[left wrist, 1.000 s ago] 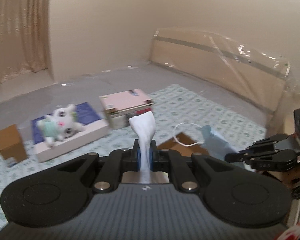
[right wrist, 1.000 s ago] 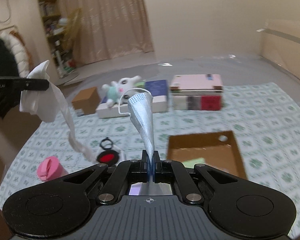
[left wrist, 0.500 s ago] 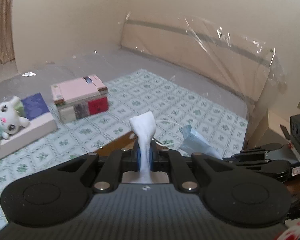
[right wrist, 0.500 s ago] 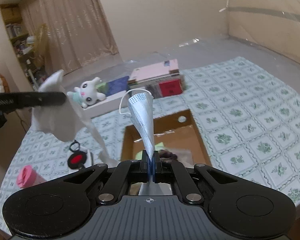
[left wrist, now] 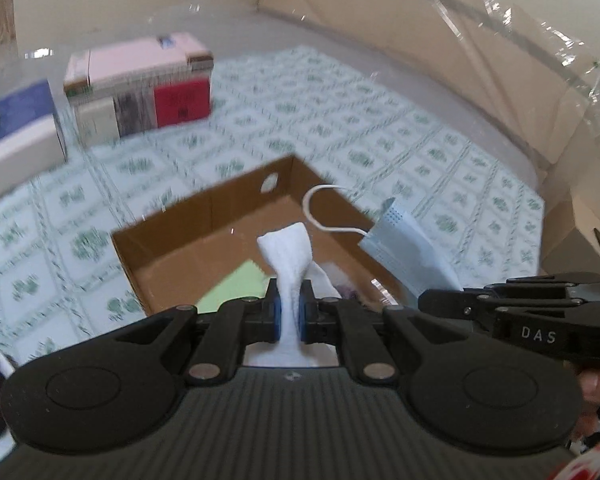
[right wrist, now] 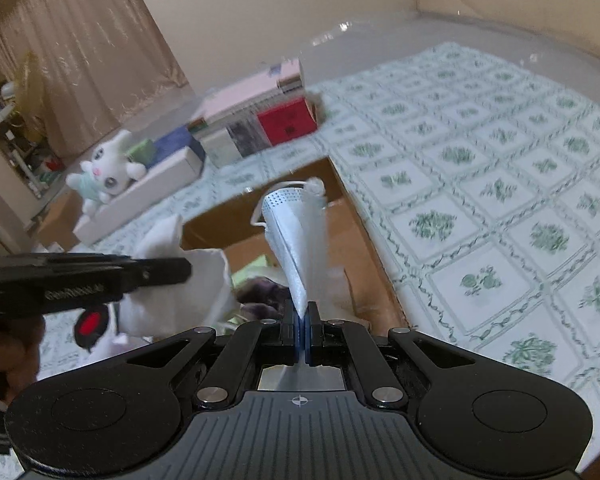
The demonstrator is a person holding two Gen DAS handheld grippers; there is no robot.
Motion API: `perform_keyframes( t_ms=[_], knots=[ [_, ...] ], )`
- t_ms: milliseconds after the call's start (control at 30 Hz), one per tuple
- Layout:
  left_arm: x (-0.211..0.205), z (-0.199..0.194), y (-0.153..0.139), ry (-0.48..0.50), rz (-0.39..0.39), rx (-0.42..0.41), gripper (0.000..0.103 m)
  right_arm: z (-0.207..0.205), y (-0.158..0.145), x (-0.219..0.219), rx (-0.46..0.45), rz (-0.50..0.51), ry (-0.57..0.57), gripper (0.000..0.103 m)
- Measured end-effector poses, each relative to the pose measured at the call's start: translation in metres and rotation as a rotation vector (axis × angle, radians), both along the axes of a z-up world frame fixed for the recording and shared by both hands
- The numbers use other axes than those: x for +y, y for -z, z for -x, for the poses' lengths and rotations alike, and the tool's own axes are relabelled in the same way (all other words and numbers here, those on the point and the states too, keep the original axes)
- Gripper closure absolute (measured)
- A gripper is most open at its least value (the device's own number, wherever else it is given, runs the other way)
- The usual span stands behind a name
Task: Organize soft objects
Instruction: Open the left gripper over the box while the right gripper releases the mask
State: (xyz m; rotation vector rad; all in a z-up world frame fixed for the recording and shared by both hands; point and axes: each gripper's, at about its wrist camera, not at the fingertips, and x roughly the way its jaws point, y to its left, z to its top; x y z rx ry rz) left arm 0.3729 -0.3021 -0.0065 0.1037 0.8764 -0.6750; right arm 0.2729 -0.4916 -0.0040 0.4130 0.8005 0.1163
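My left gripper (left wrist: 288,314) is shut on a white cloth (left wrist: 286,252), held just over the near part of an open brown cardboard box (left wrist: 204,208). My right gripper (right wrist: 302,326) is shut on a pale blue face mask (right wrist: 296,232) that stands up from the pads, above the same box (right wrist: 360,216). In the left wrist view the mask (left wrist: 408,248) hangs at the box's right wall with its white ear loop curling up. In the right wrist view the cloth (right wrist: 180,276) hangs from the left gripper (right wrist: 180,270). A green sheet (left wrist: 232,288) and something dark lie inside the box.
A pink-topped box stack (left wrist: 140,88) and a white-and-blue box (left wrist: 24,128) stand beyond the cardboard box. A white plush rabbit (right wrist: 104,168) lies on the white box. A round black and red object (right wrist: 92,324) sits at the left on the green-patterned tablecloth (right wrist: 500,200).
Both grippers have dropped and moved forward over the cardboard box, which now fills the near view. The cloth and the mask stay clamped in them.
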Motion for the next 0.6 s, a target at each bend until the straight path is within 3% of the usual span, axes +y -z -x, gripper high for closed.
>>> perform_keyframes(
  t_ms=[200,300,467,600],
  knots=[
    [-0.014,-0.008,0.031,0.032,-0.067,0.017,0.093,-0.024,0.034,0.007,0.063,0.051,-0.011,0.101],
    [-0.013,-0.007,0.033,0.041,-0.1,-0.003,0.076,-0.03,0.045,0.01,0.083,0.083,-0.021,0.101],
    [0.004,0.005,0.017,0.013,-0.083,-0.033,0.064,-0.031,0.05,0.013,0.104,0.094,-0.046,0.1],
    [0.018,0.022,-0.003,-0.014,-0.059,-0.067,0.059,-0.016,0.038,0.012,0.064,0.078,-0.065,0.098]
  ],
)
